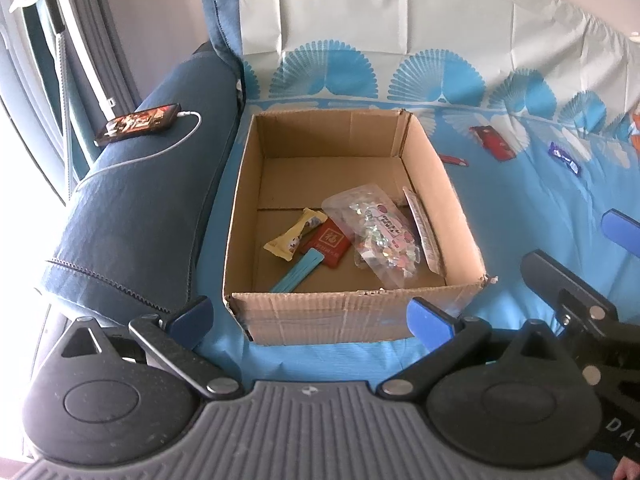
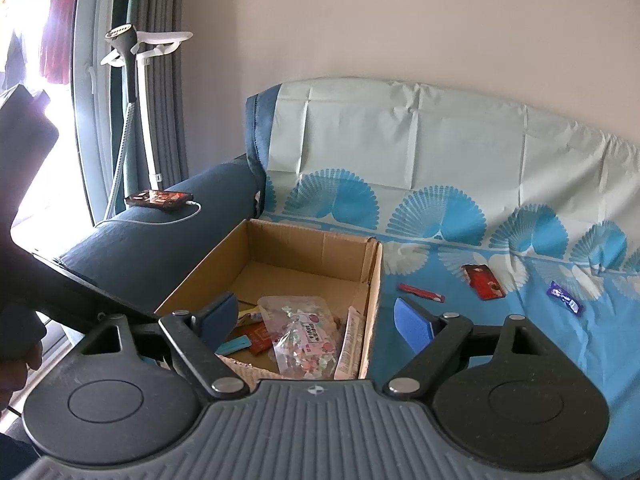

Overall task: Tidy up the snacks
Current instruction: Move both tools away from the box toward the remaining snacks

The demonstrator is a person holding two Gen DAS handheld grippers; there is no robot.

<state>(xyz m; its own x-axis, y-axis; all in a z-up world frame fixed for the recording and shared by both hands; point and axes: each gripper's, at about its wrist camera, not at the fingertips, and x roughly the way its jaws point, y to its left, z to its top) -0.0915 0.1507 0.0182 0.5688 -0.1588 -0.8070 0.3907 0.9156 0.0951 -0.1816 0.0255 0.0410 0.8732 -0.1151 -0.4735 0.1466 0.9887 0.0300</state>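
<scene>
Left wrist view: the left gripper (image 1: 308,316) has its jaws spread wide with nothing between them, straddling the near wall of the cardboard box (image 1: 352,316). Beyond the jaws, inside the box, lie a clear bag of candies (image 1: 376,236), a red packet (image 1: 328,244), a cream-coloured wrapped snack (image 1: 290,240) and a light blue stick pack (image 1: 294,274). On the blue patterned sofa cover (image 1: 540,200), beyond and right of the jaws, lie a red snack packet (image 1: 492,142), a thin red stick (image 1: 452,159) and a purple bar (image 1: 564,157). The right gripper (image 2: 316,320) also has jaws spread and empty, hovering over the box's near right corner. A phone (image 1: 138,124) rests on the sofa armrest (image 1: 140,208), far left.
</scene>
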